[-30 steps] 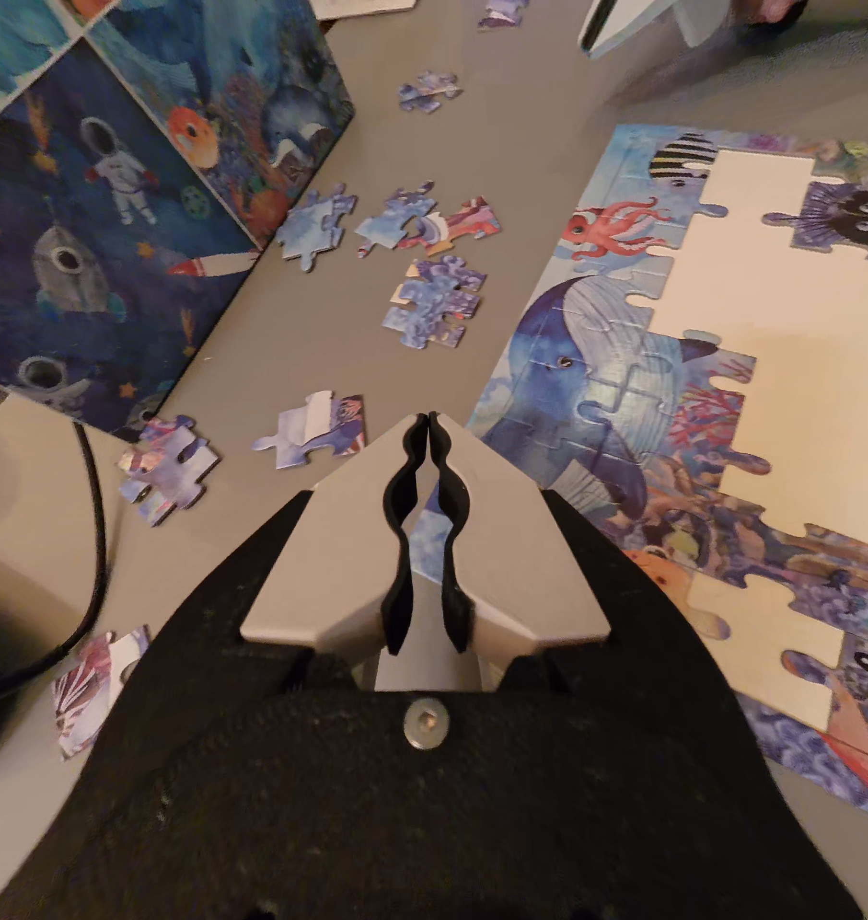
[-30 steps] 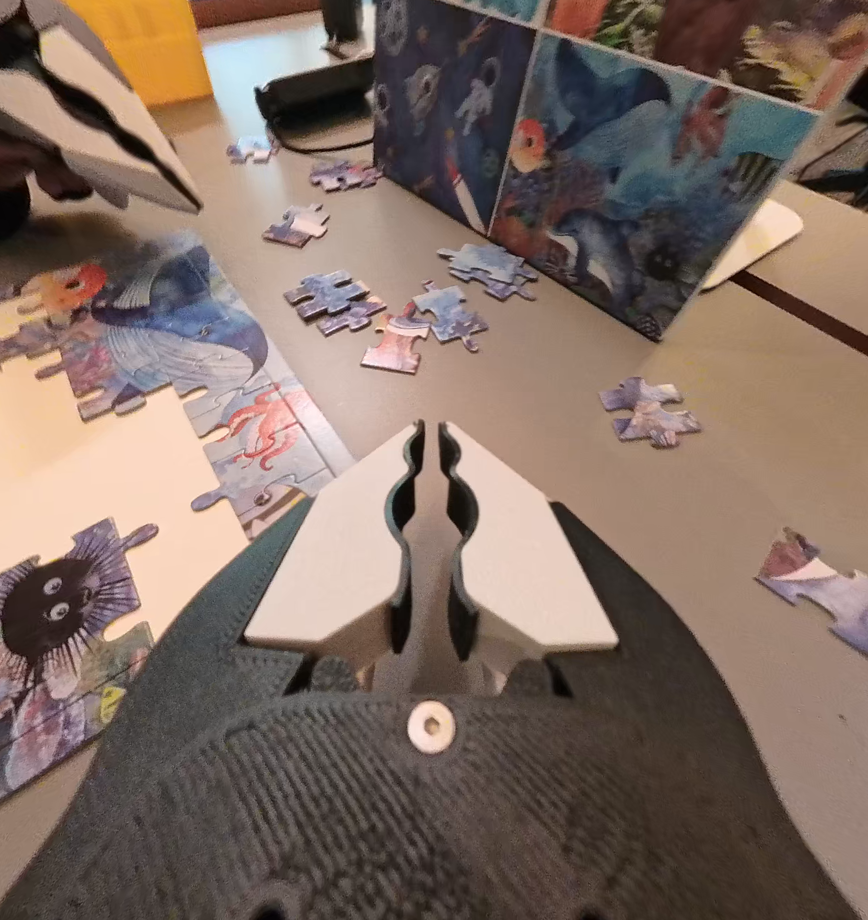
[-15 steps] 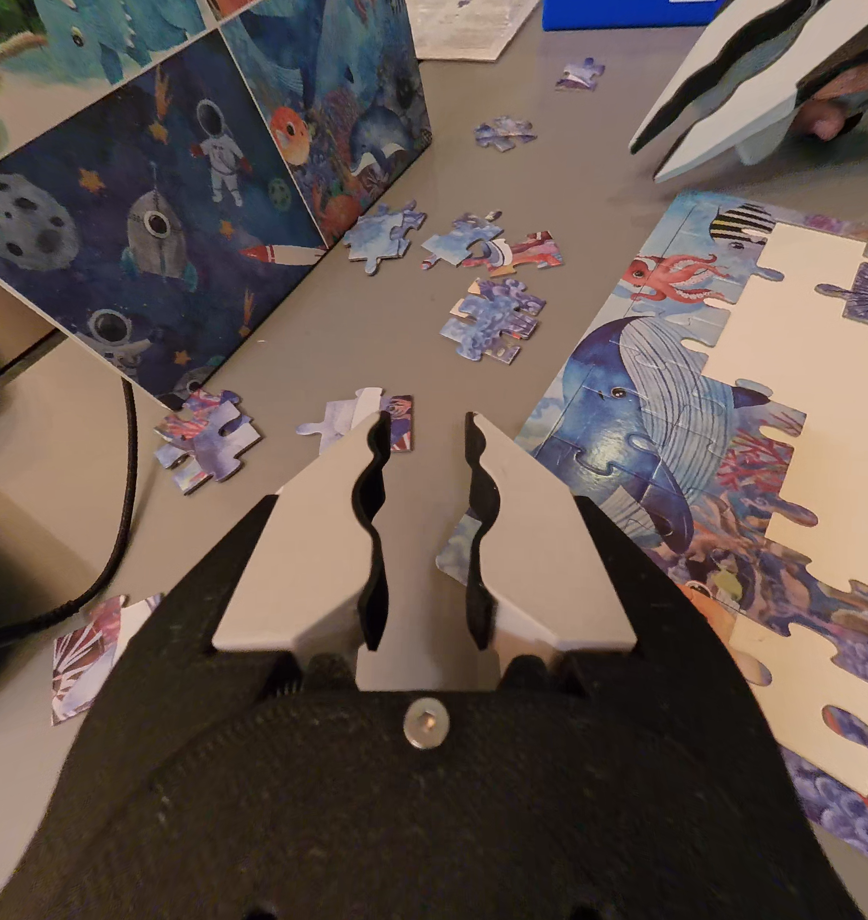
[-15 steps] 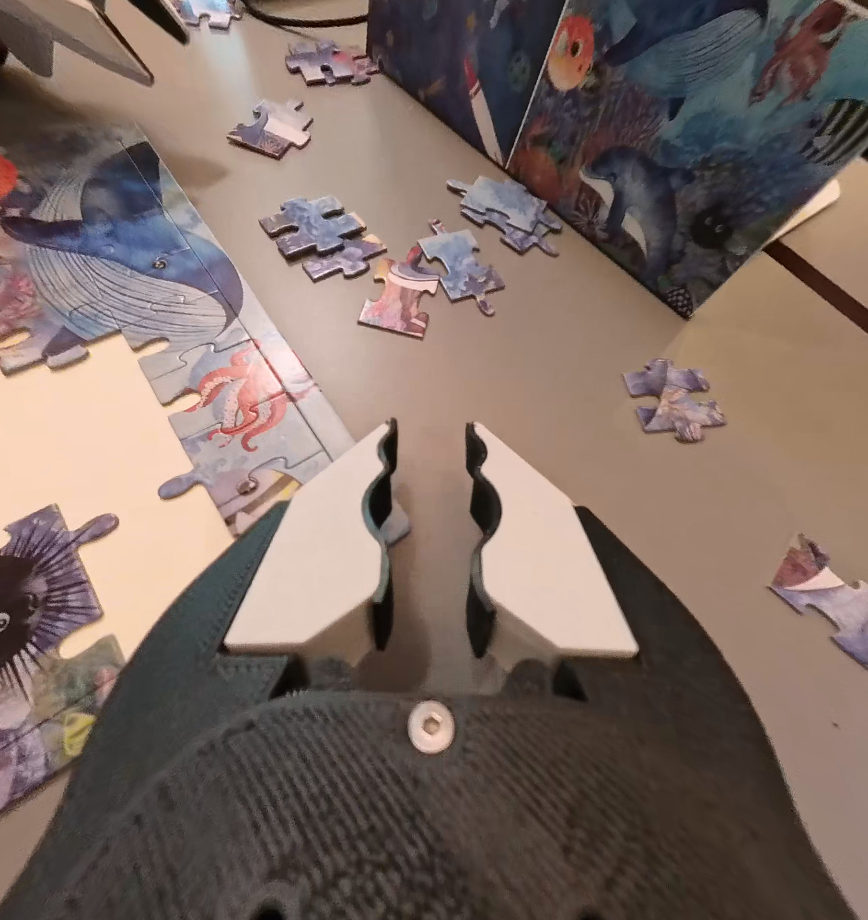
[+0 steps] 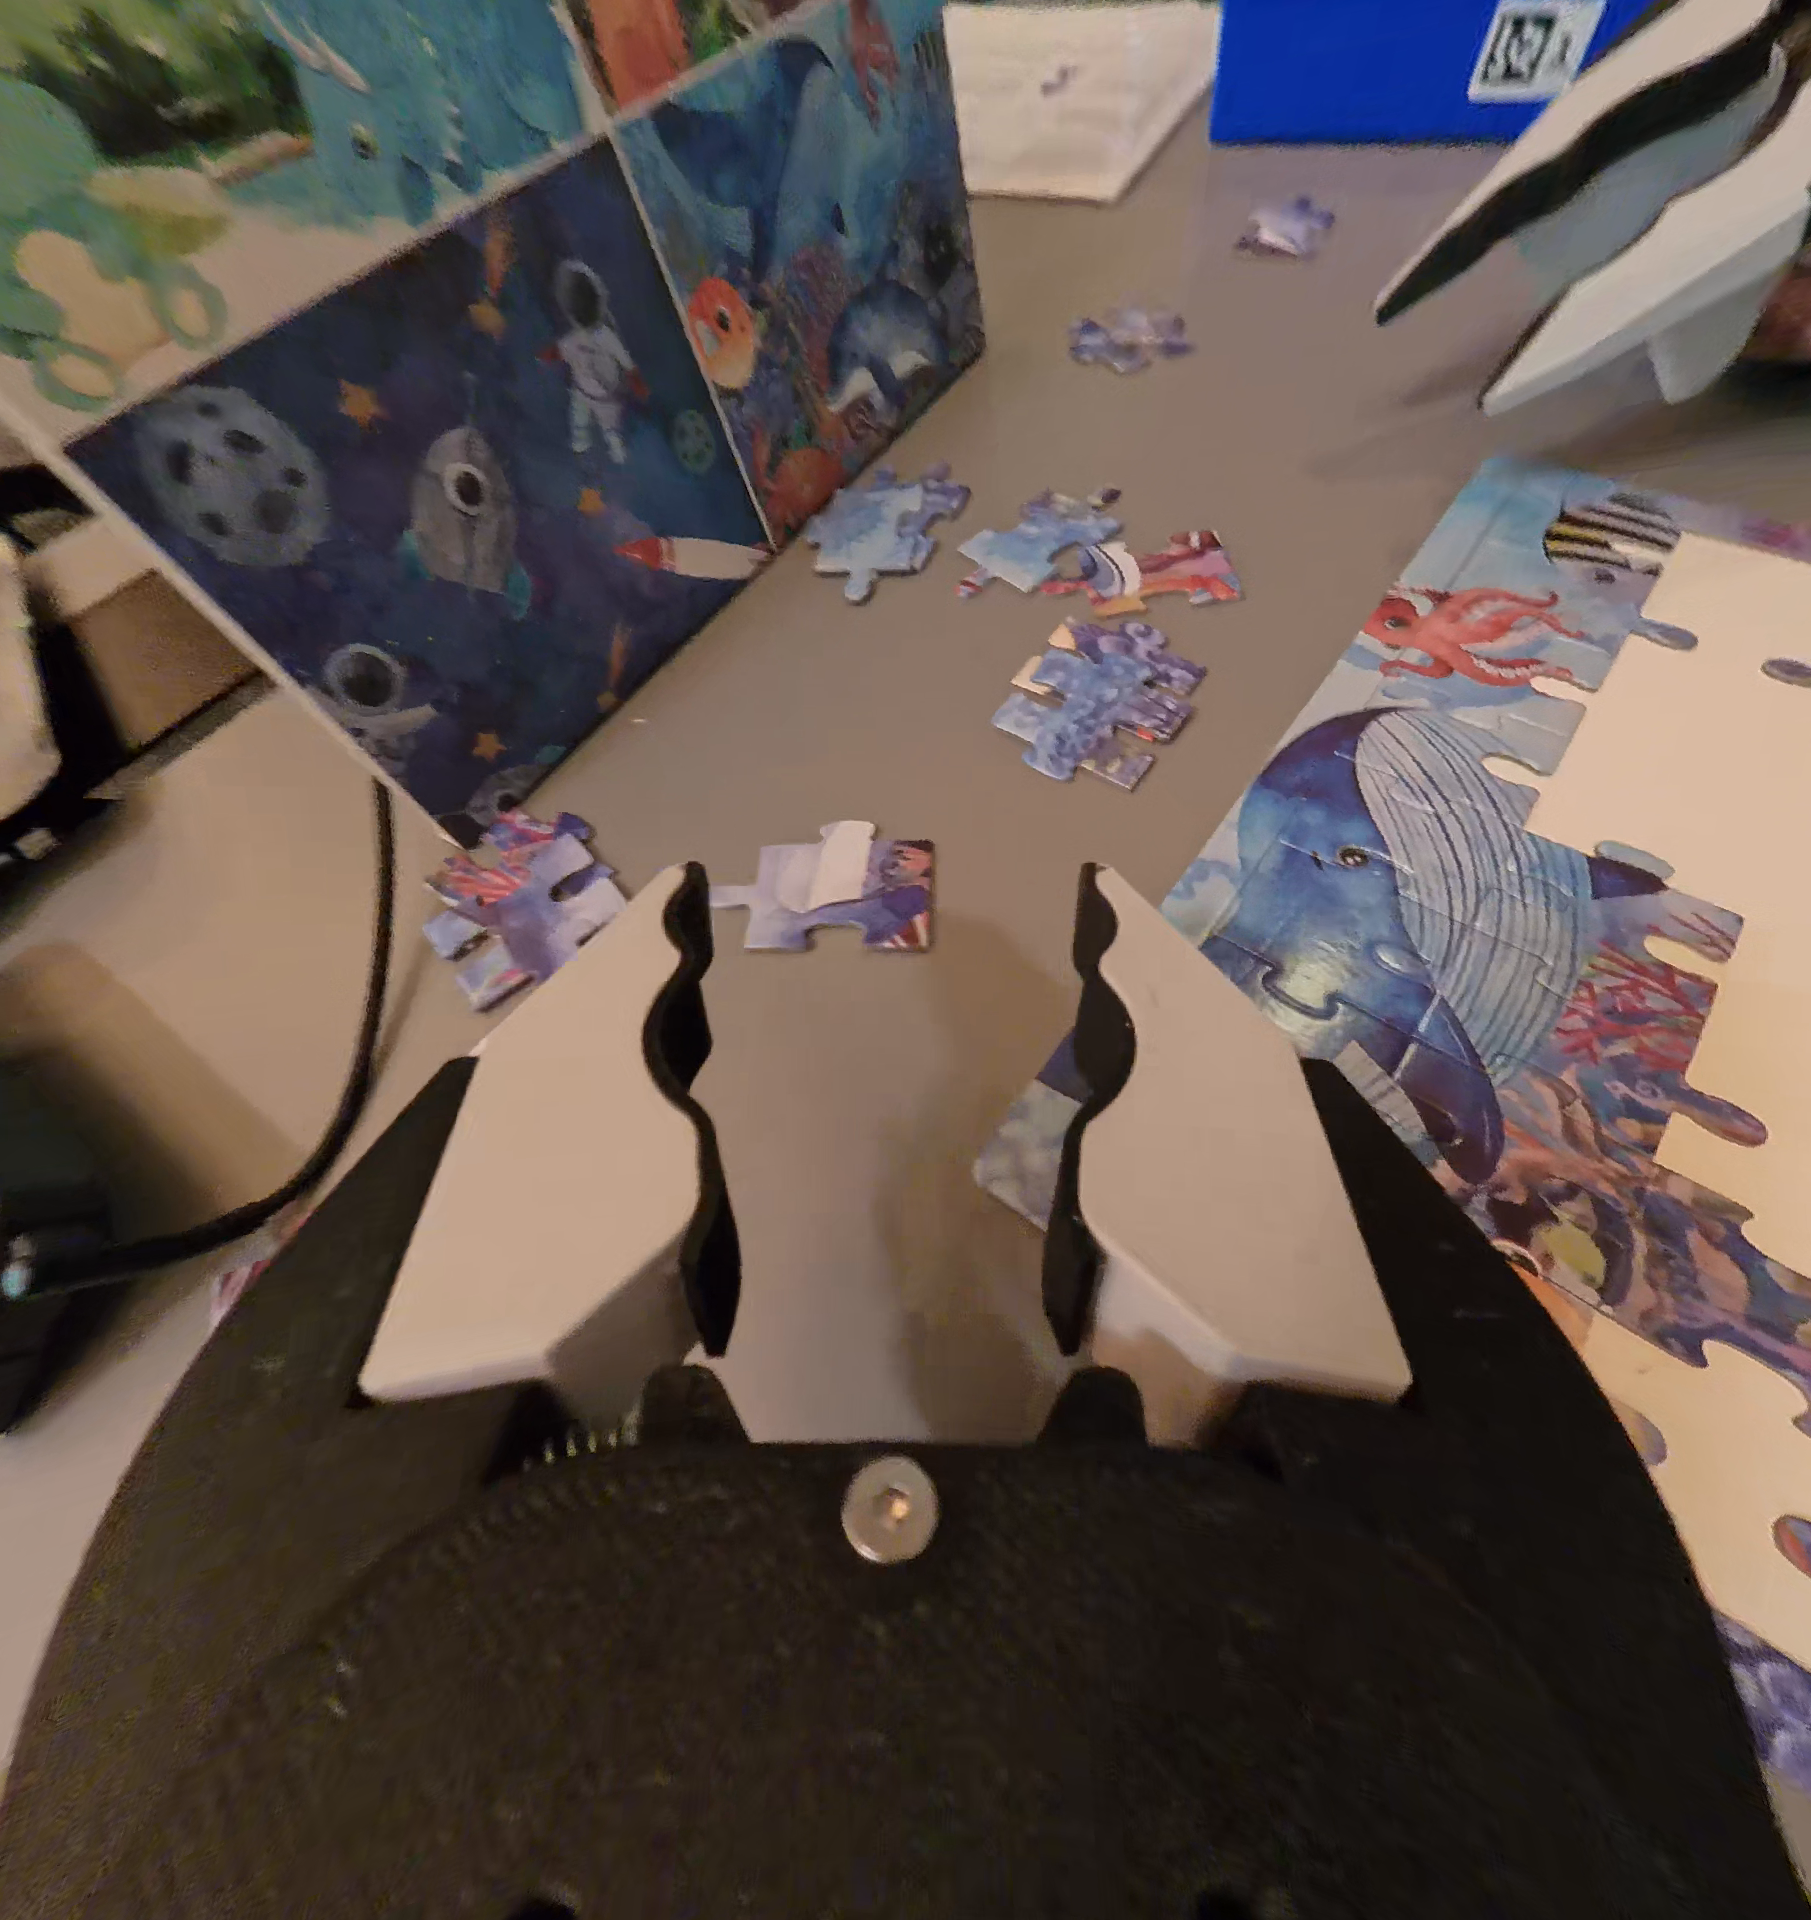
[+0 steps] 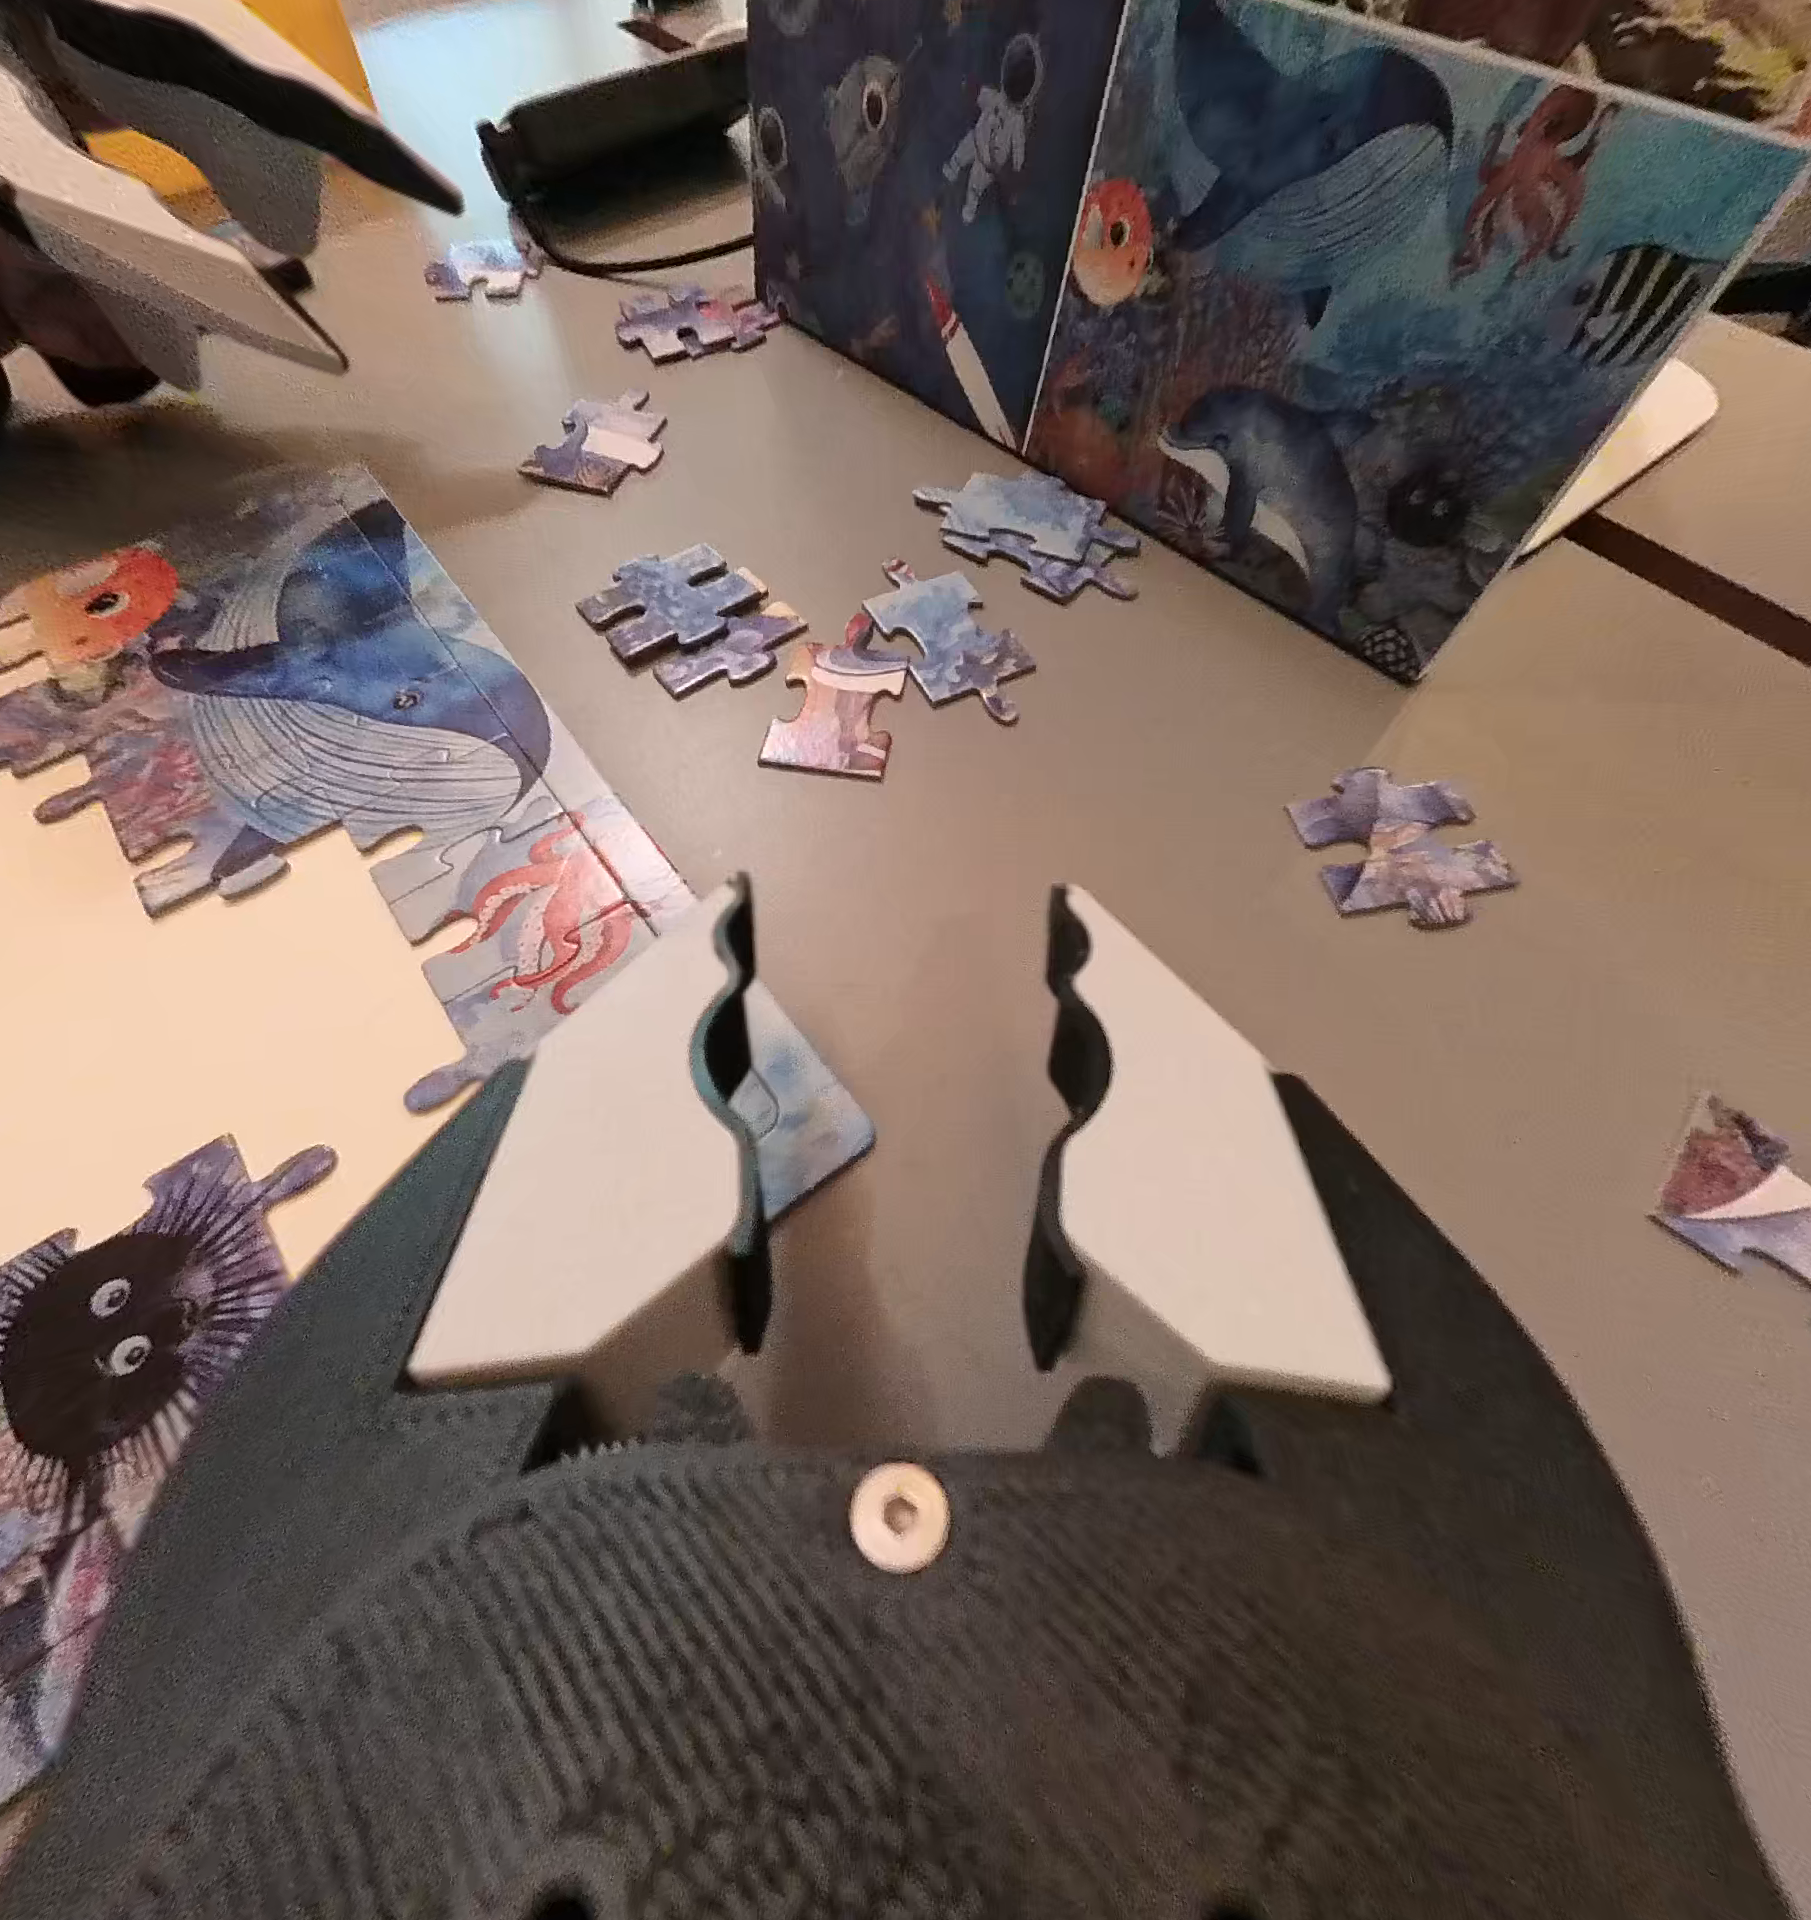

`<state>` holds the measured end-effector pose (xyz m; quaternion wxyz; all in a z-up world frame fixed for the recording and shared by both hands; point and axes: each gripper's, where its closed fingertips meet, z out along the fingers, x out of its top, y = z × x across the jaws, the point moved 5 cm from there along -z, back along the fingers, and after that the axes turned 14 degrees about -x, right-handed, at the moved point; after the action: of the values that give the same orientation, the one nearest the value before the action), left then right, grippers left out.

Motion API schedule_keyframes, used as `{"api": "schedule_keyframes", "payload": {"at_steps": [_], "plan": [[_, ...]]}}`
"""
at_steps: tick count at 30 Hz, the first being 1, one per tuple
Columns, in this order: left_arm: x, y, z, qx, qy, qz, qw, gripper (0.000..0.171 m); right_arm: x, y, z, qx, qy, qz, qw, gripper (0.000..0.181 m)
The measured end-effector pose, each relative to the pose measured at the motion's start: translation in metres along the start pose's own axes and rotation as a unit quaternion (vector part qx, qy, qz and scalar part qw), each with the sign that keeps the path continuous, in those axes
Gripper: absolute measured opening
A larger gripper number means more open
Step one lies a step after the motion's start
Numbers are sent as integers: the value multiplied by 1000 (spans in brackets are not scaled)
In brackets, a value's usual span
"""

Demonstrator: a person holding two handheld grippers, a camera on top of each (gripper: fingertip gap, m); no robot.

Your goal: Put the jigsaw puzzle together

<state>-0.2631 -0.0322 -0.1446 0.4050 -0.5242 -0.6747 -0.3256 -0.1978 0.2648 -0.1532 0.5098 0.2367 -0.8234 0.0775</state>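
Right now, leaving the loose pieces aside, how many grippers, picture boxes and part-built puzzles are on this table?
Grippers: 2 (left gripper, right gripper)
Picture box: 1
Part-built puzzle: 1
Total: 4

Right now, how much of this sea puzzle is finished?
Done: the joined edge strip with the blue whale and red octopus. In hand: nothing; the left claw and right claw are open and empty. Left: the bare cream middle and the loose cardboard pieces on the grey table.
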Motion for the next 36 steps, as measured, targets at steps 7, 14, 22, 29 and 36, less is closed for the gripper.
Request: {"api": "schedule_keyframes", "payload": {"at_steps": [7,14,22,29,36], "plan": [[1,-7,-6,5,27,-1,1000,98,9,16,-8,-93,63,-46,993,95],[0,-5,-11,18,12,36,999,86,13,15,-13,-152,98,-100,978,87],[3,-14,-38,15,4,44,999,0,12,24,-18,-127,108,-42,985,40],[8,-54,-105,141,56,33,988,0,14,43,-31,-101,140,40,984,0],[-8,-70,-113,154,39,-19,987,0,14,42,-29,-99,132,38,986,7]]}}
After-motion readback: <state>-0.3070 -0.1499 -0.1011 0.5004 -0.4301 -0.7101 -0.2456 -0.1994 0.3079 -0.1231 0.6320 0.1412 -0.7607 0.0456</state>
